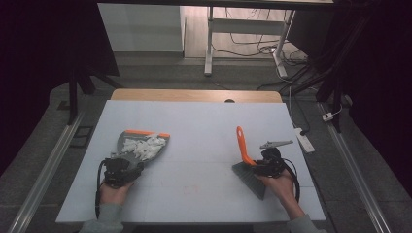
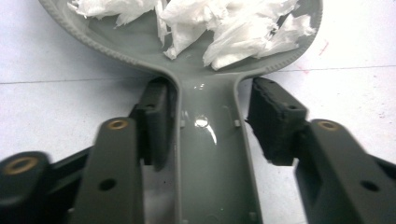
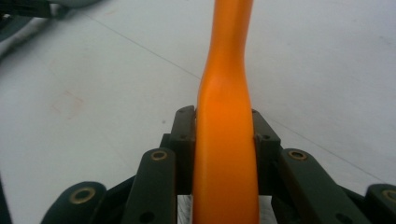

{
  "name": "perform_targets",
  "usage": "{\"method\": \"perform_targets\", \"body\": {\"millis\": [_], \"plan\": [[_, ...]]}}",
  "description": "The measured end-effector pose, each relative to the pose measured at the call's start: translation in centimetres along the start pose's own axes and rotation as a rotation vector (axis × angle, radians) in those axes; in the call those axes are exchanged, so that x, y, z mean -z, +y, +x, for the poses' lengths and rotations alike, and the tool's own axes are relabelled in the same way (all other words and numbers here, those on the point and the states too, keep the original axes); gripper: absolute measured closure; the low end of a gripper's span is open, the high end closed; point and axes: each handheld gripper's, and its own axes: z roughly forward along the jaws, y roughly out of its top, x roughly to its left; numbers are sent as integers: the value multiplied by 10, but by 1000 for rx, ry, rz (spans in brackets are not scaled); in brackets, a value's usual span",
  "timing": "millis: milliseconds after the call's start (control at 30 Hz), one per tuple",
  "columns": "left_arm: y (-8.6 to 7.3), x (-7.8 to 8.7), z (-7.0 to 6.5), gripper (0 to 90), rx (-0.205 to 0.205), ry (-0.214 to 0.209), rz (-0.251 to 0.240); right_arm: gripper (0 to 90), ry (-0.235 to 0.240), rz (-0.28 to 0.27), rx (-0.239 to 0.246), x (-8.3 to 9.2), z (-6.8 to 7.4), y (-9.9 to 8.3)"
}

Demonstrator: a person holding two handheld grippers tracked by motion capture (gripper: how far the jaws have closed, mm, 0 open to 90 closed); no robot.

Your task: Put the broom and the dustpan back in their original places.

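Nearest the person, two hands come in over the front edge of the white tabletop [image 1: 204, 121], each carrying a hand-held gripper. The left hand-held gripper [image 1: 127, 164] sits around the grey handle of a dustpan [image 1: 141, 145]; in the left gripper view its jaws stand apart, the left pad close against the handle [image 2: 210, 154] and the right pad clear of it with a gap between, so the handle lies between them unpressed. The dustpan rests flat on the tabletop, its orange-edged mouth pointing away from the person, and white paper scraps [image 2: 224, 28] are heaped in its pan.

To the right, well apart from the dustpan, the right hand-held gripper [image 1: 260, 164] is clamped on the orange handle of a hand brush [image 1: 245, 155]. In the right gripper view both pads press the handle [image 3: 226, 140] from either side. The handle rises away from the person, while the grey bristle head [image 1: 252, 179] lies low beside the right hand.

Beyond the tabletop's far wooden edge, table legs and cables stand on the floor.
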Motion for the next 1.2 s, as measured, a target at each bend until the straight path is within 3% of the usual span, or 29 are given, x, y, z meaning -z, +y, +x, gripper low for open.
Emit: {"method": "perform_targets", "body": {"millis": [300, 500, 633, 700, 867, 1000, 1200], "plan": [[-1, 10, -3, 211, -26, 5, -21, 631, -50, 19, 16, -2, -9, 1], [-5, 27, -3, 187, -76, -7, -34, 485, -153, 47, 55, -6, -11, 1], [-5, 40, -3, 181, -128, -13, -45, 429, -207, 68, 52, -8, -15, 0], [-5, 44, -4, 180, -161, -22, -53, 420, -261, 59, 71, -7, -13, 0], [-6, 46, -5, 191, -237, -54, -51, 422, -268, 10, 85, 2, -9, 1], [-3, 45, -4, 205, -283, -116, -53, 439, -240, -31, 129, 11, -2, -3], [0, 43, 0, 224, -317, -183, -44, 454, -198, -82, 180, 25, 8, -15]]}}
